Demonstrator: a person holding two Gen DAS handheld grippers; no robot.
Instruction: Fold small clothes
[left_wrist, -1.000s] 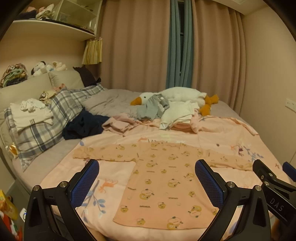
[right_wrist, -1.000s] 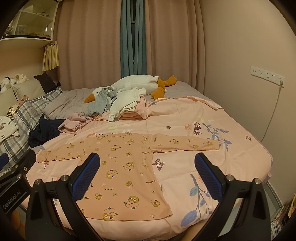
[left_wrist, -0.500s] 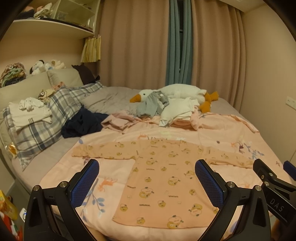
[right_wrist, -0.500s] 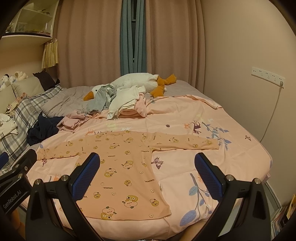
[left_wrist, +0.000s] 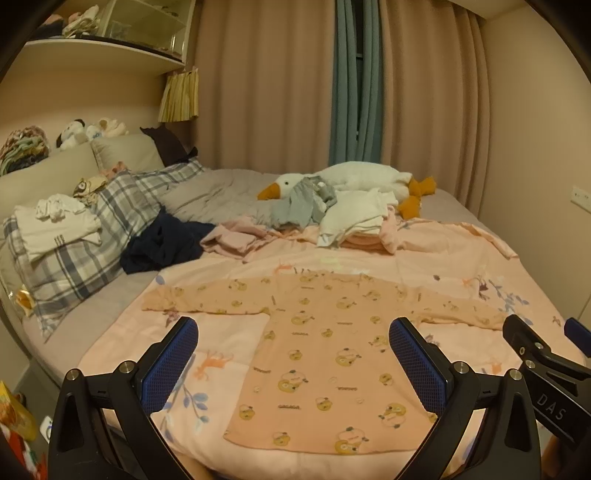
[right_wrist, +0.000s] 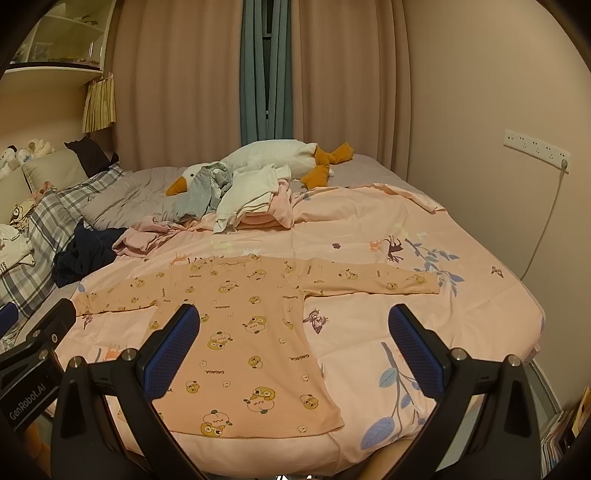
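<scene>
A small peach long-sleeved top with a duck print (left_wrist: 325, 343) lies flat on the pink bedspread (left_wrist: 436, 258), sleeves spread left and right, hem toward me. It also shows in the right wrist view (right_wrist: 251, 325). My left gripper (left_wrist: 295, 362) is open and empty, held above the near edge of the bed over the hem. My right gripper (right_wrist: 293, 350) is open and empty, held above the top's right side. Each gripper shows at the edge of the other's view.
A pile of unfolded clothes (left_wrist: 332, 218) and a plush goose (left_wrist: 354, 181) lie at the far side of the bed. A dark garment (left_wrist: 162, 243) and plaid pillows (left_wrist: 92, 236) with folded whites are at the left. The wall is on the right.
Both grippers have pulled back and risen slightly, so the top sits a little further away in both views. The top has not moved.
</scene>
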